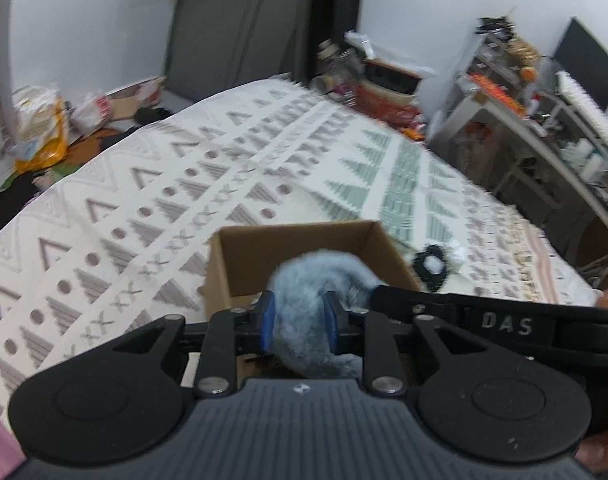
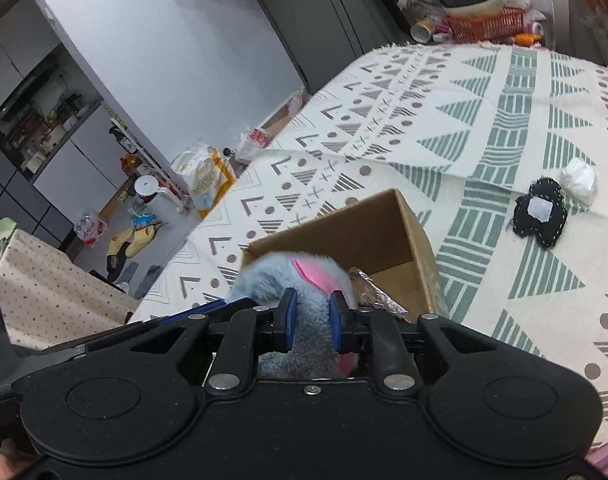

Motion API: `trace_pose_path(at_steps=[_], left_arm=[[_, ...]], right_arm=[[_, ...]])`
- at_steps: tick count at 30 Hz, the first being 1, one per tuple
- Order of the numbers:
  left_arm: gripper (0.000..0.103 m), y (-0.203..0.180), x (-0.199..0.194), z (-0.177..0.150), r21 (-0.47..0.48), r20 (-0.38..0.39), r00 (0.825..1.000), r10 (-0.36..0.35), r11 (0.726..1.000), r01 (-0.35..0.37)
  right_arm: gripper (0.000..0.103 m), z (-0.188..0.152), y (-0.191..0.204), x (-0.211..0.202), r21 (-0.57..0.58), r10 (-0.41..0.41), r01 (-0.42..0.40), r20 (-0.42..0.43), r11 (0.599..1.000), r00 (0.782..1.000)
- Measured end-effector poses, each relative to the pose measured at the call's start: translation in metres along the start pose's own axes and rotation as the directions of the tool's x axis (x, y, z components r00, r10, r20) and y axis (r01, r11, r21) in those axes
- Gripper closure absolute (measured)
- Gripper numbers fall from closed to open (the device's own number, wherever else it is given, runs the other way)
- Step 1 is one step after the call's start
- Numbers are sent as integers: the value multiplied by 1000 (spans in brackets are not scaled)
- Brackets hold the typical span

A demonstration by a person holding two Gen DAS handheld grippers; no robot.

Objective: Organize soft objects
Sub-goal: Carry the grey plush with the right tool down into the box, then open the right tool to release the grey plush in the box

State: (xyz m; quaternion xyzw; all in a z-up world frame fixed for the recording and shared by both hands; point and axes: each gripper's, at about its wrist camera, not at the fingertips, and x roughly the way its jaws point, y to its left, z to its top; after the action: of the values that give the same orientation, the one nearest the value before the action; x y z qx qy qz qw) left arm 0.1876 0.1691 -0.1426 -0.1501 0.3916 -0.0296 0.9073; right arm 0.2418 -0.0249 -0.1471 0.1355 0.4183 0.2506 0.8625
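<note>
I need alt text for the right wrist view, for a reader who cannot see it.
The right gripper grips a blue plush toy with a pink patch over an open cardboard box on a patterned bedspread; a black fabric piece lies nearby.

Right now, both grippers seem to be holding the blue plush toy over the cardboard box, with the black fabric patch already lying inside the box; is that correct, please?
Not quite. The black fabric patch is not inside the cardboard box; the right wrist view shows it on the patterned bedspread beside the box, next to a white wad. The rest holds: the left gripper and right gripper both hold the blue plush toy over the box.
</note>
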Motion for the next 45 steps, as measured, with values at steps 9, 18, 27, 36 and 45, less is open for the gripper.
trace_pose_path(at_steps=[9,18,27,36,45], left_arm=[[49,-11,-3,8,-9,9,998,69,998,-69],[27,-49,-1,5,98,4,997,73,993,-73],[26,-80,-5,2,160,-11,998,62,985,-60],[26,-102,-11,1,234,-36,998,48,971,-38],[25,-125,-7,12,264,-53,998,27,964,-12]], right_arm=[[53,10,-19,-31,-51,-39,42,62,998,997],[16,12,-43,-67,-95,-76,86,104,992,992],[8,7,-68,-84,-100,-104,115,102,988,989],[3,7,-98,-104,-69,-117,126,119,990,986],[0,9,-130,-113,-18,-141,145,128,989,982]])
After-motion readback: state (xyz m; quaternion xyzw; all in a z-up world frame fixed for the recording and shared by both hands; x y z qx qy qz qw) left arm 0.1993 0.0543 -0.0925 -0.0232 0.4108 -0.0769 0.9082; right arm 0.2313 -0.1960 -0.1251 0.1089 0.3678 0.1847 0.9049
